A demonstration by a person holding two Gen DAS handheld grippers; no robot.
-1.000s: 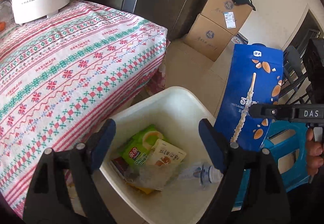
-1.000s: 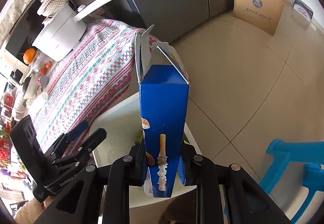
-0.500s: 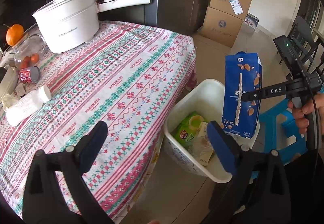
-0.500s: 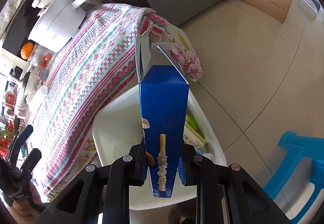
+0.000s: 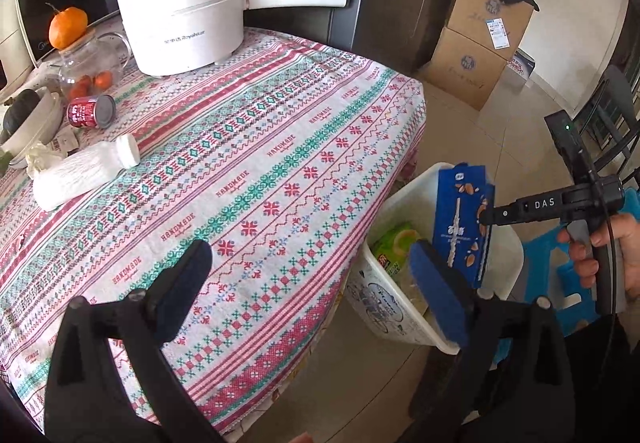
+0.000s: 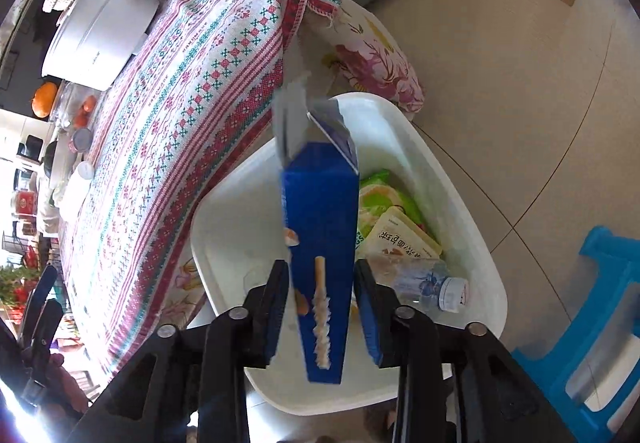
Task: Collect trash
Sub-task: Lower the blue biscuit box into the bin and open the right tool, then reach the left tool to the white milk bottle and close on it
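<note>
A blue almond-drink carton [image 6: 320, 211] hangs upright over the white bin [image 6: 400, 115], blurred as it slips down. My right gripper [image 6: 320, 271] is opening, and its pads stand just off the carton's sides. In the left wrist view the carton [image 5: 460, 219] sits low in the bin [image 5: 384, 307] beside the table. Inside lie a green packet [image 6: 380, 191], a beige carton [image 6: 404, 239] and a plastic bottle [image 6: 424, 283]. My left gripper [image 5: 310, 255] is open over the tablecloth edge, holding nothing. A red can [image 5: 90, 111] and a white bottle [image 5: 84, 171] lie on the table.
A white pot [image 5: 184, 27] and a glass jar [image 5: 92, 71] with an orange on top stand at the table's far side. Cardboard boxes [image 5: 476, 47] are stacked by the dark fridge. A blue stool [image 6: 600, 303] stands right of the bin.
The right gripper's jaws have parted and the carton has dropped lower into the bin. The left gripper has pulled back and up from the bin, bringing the table into view.
</note>
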